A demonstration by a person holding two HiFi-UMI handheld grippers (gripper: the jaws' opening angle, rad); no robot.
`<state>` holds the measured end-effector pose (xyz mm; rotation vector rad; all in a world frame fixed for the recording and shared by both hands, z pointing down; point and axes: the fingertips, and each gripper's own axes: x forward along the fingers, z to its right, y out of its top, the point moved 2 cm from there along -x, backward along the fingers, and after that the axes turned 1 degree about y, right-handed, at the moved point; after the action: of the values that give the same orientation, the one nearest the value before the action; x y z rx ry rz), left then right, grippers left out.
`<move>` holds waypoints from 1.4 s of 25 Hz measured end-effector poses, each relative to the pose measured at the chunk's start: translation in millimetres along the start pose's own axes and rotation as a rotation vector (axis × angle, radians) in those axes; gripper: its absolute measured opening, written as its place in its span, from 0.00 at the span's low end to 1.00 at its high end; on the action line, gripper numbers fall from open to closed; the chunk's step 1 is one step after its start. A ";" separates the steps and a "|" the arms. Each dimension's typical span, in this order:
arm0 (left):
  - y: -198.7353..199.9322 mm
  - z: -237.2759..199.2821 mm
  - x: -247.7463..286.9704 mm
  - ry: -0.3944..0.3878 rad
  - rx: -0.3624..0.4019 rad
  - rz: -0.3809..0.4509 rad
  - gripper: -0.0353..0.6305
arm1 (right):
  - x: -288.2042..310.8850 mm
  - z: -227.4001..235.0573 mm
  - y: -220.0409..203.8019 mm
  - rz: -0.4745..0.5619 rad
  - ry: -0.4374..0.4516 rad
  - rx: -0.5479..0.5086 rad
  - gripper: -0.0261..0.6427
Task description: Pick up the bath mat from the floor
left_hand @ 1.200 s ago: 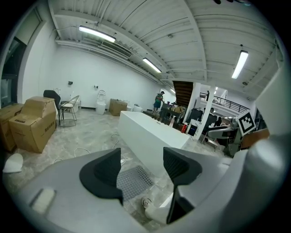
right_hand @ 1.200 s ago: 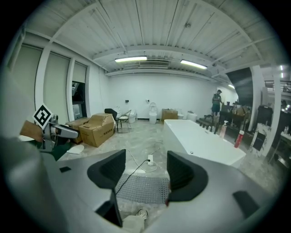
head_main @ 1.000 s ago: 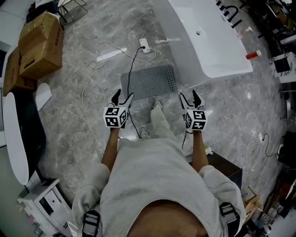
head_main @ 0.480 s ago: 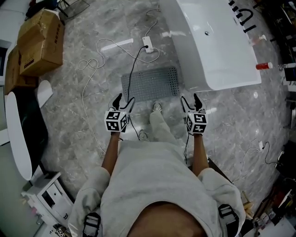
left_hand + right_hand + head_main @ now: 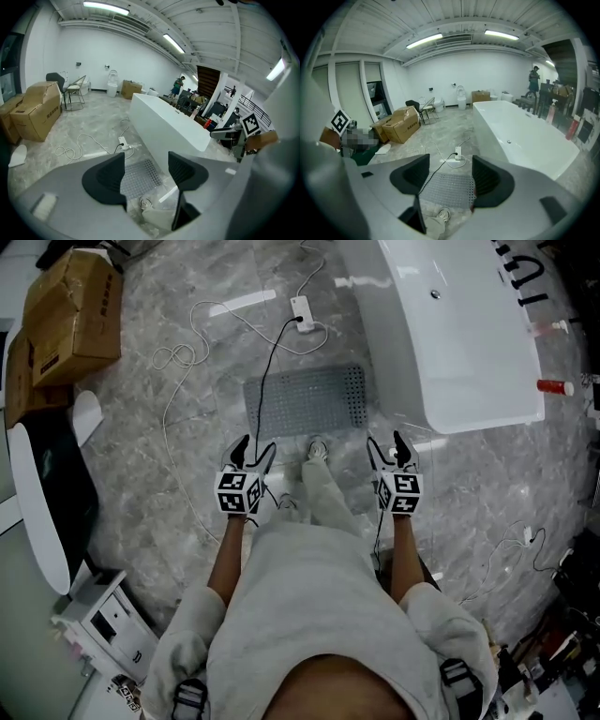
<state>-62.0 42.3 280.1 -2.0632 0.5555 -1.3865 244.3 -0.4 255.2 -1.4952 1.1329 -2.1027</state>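
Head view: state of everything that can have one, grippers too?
Grey perforated bath mat: flat on floor, untouched.
Left gripper: open, empty, above floor.
Right gripper: open, empty, above floor.
White bathtub: empty.
White power strip: black cable plugged in.
Brown cardboard box: closed.

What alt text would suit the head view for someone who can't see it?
Seen from above, a person holds a left gripper and a right gripper, both open and empty, above a grey marble floor, just short of a grey bath mat lying flat beside a white bathtub.
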 end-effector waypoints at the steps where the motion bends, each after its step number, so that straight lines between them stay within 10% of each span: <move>1: -0.1 -3.1 6.4 0.006 -0.004 -0.005 0.49 | 6.9 2.4 1.0 -0.003 0.007 -0.001 0.44; 35: -154.6 -111.1 154.8 -0.019 -0.097 -0.159 0.49 | 177.8 6.3 -155.1 -0.291 0.081 -0.048 0.44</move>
<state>-104.9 33.5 521.5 -2.2375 0.4673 -1.4539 206.5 -20.9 487.3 -1.6988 1.0533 -2.3606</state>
